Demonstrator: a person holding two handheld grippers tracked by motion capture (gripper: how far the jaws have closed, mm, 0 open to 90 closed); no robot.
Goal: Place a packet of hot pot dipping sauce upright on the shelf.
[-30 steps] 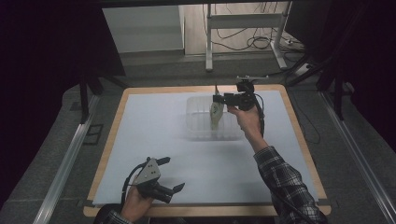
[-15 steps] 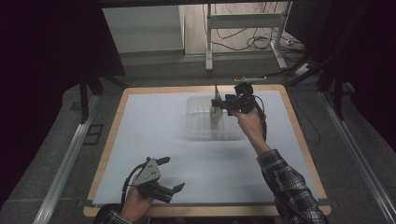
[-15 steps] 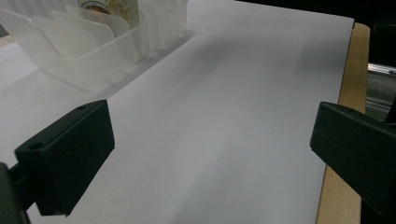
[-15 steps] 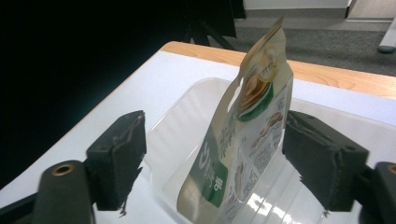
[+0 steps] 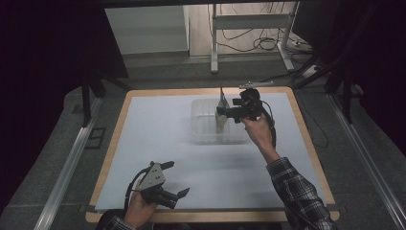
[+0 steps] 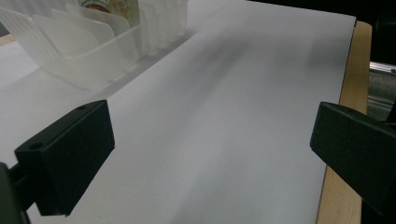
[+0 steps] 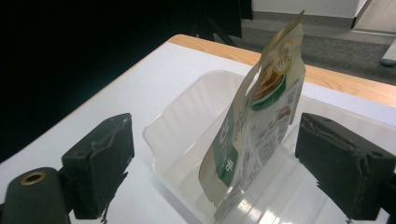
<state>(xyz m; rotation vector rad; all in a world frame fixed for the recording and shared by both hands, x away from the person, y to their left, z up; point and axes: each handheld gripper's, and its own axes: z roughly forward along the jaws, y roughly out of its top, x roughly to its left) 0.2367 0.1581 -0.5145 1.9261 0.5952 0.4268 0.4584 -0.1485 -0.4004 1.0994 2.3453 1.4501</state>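
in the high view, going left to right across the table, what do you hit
left tool near the front edge → clear plastic rack → snack pouch standing in the rack → right tool, its jaws just opened and apart from the pouch

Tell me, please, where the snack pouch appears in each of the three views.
High view: pouch upright in the clear bin, centre-right, beside the right claw.
Left gripper view: its printed top peeks at the upper left edge.
Right gripper view: centre, between the open jaws.
Shared landmark: the clear bin.
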